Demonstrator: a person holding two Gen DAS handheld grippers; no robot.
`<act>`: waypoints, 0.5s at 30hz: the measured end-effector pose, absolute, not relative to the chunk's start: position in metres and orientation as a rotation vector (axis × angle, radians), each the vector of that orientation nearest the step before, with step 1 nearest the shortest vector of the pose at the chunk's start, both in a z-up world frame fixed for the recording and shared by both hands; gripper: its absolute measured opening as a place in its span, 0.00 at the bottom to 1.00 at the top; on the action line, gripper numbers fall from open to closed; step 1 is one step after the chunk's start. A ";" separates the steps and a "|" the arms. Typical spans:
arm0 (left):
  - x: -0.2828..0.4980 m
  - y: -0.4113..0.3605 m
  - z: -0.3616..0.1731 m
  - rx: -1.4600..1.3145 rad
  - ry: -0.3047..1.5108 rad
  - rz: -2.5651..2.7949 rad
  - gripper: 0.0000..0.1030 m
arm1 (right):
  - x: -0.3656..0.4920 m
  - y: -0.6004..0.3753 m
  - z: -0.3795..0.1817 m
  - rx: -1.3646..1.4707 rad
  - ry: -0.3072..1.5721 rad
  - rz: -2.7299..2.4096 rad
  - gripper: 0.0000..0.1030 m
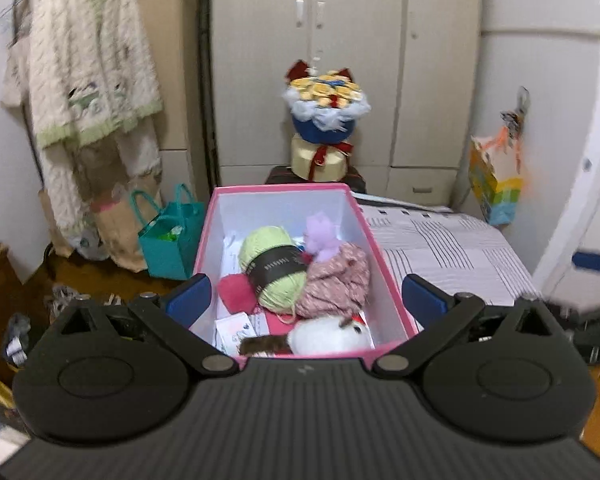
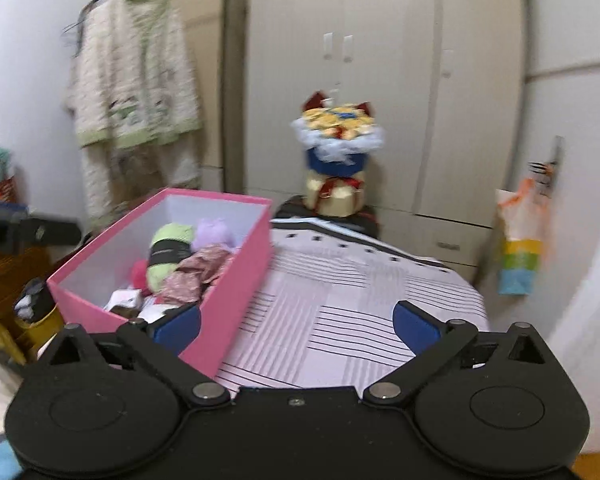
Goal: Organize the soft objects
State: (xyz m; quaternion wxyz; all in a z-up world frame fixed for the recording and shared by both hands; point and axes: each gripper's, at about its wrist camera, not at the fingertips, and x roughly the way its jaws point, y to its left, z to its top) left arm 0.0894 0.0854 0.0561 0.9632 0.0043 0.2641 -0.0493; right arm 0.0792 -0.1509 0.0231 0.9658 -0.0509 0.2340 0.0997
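1. Pink box (image 1: 384, 256) is sitting open on the bed (image 1: 452, 248), at its left edge. Inside it are lying a green yarn ball (image 1: 268, 272), a purple plush (image 1: 320, 236), a pink patterned cloth bundle (image 1: 336, 280), a red piece (image 1: 236, 292) and a white plush (image 1: 328, 336), packed close and touching.
2. Left gripper (image 1: 305, 296) is hovering over the near end of the box, jaws standing wide apart, gripping nothing.
3. Right gripper (image 2: 298, 328) is hanging over the striped bedcover just right of the box, jaws likewise spread wide and empty.
4. Handling, judged: contents are looking light, squashy, unbreakable. Yarn is best pinched across its dark paper band; loose strands may be snagging. Cloth bundle is likely sagging, so bunch it mid-body.
5. Box is looking like stiff card; take it by a long wall.
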 end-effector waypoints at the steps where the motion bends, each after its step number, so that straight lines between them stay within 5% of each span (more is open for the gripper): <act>1: 0.085 0.083 0.053 0.014 0.529 -0.117 1.00 | 0.074 -0.154 0.023 -0.079 0.465 0.190 1.00; 15: 0.069 0.060 0.011 -0.012 0.500 -0.113 1.00 | 0.031 -0.181 0.004 0.051 0.427 0.049 1.00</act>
